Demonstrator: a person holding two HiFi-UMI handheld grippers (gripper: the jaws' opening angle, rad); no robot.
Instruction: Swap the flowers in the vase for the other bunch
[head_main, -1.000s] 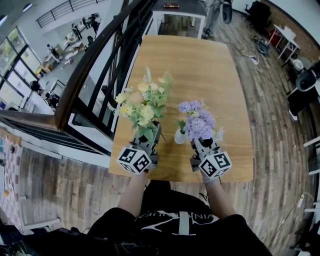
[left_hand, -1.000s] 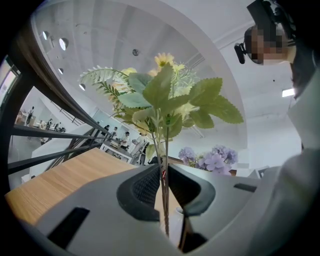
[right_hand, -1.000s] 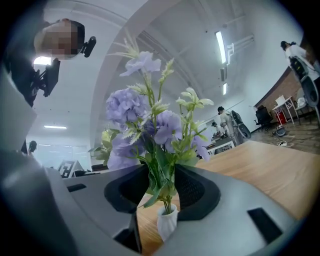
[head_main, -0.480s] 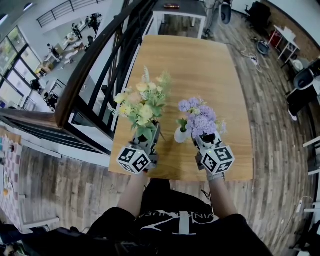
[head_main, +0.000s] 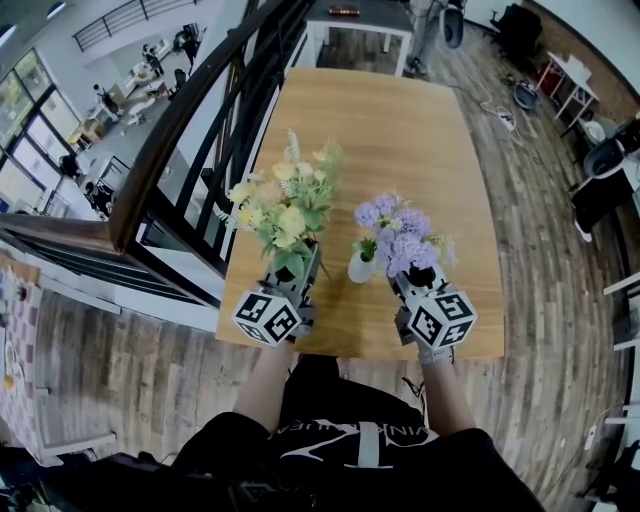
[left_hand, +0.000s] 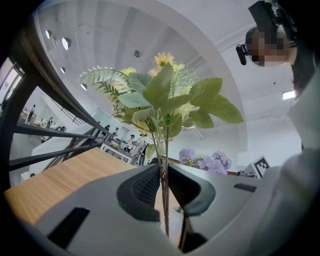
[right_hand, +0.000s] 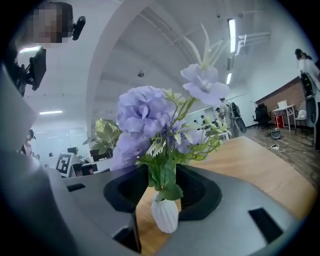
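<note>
1. Furthest left, a dark railing (head_main: 190, 110) runs beside the left edge of the wooden tabletop (head_main: 400, 130).
2. Your left gripper (left_hand: 163, 176) is over the near left part of the tabletop. Its jaws are closed on the thin green stems (left_hand: 164, 200) of the yellow bunch (head_main: 285, 210), and the pads press the stems from both sides.
3. That yellow bunch stands upright out of the jaws, with its leaves and blooms fanning out above them. It is clear of the vase and sits to the vase's left in the head view.
4. The small white ribbed vase (head_main: 360, 268) stands upright on the tabletop between your two grippers, nearer your right one.
5. The purple bunch (head_main: 398, 235) sits in the vase. Its stems go down into the neck, and its blooms lean to the right, over the tip of your right gripper.
6. Your right gripper (right_hand: 162, 187) is at the near right of the tabletop. Its jaws stand apart with dark gaps on both sides. In the right gripper view, the lower leaves and stems of the purple bunch and the neck of the vase show in the gap between the jaws, and neither pad presses on them.
</note>
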